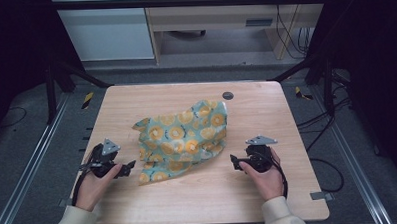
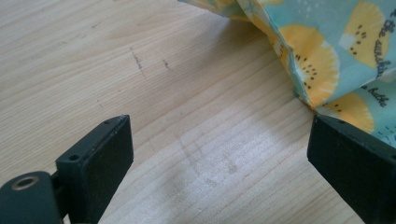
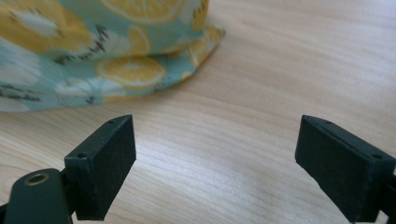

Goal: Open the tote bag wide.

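Both hands rest low on the wooden table, the left gripper and right gripper pointing inward at the cloth between them, jaws spread wide and grasping nothing. The crumpled cloth lies mid-table, teal with yellow citrus slices. It carries small dark cursive lettering, too small to read.

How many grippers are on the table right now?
2: the left gripper sits at the cloth's near left corner, the right gripper just off its right edge. Both stand open.
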Action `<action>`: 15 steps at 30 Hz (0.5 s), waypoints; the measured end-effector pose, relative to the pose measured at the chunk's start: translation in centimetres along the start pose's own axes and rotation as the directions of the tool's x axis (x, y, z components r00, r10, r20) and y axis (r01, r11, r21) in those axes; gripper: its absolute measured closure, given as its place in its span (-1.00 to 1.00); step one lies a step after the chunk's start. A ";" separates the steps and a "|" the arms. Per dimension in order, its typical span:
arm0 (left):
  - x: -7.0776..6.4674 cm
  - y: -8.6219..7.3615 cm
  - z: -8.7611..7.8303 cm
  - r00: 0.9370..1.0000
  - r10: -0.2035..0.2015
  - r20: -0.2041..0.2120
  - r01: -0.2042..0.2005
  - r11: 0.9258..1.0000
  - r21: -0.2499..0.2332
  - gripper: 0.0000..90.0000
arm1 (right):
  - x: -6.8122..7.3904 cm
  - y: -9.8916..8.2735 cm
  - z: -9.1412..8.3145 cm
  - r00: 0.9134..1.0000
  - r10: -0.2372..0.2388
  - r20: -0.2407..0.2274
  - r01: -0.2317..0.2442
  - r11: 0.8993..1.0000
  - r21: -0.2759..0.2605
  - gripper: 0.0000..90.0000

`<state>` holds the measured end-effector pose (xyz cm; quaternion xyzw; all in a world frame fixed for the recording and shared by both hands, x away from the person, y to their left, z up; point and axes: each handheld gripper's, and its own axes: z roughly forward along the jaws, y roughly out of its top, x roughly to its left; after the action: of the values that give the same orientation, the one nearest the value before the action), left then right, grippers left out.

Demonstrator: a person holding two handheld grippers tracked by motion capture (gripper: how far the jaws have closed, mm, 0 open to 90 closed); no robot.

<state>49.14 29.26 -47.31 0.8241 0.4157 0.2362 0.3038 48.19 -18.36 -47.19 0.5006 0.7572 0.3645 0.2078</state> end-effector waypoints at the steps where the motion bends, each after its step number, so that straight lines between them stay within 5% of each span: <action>1: 0.0 0.0 0.0 1.000 0.000 0.000 0.000 1.000 0.000 -0.85 | 0.0 0.0 0.0 1.000 0.000 0.000 0.000 1.000 0.000 -0.72; 8: 0.0 -0.2 0.2 1.000 -0.003 -0.006 0.003 0.999 0.033 -0.84 | 0.7 1.7 -0.9 1.000 -0.025 0.011 0.026 0.998 -0.051 -0.73; 15: 0.1 -0.3 0.3 1.000 -0.002 -0.011 0.003 0.999 0.042 -0.83 | 2.0 5.9 -2.3 0.996 -0.079 -0.050 0.075 0.994 -0.076 -0.58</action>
<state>49.22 29.35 -47.73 0.8284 0.4233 0.2317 0.2843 49.37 -15.98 -41.10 0.4532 0.7671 0.3973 0.2198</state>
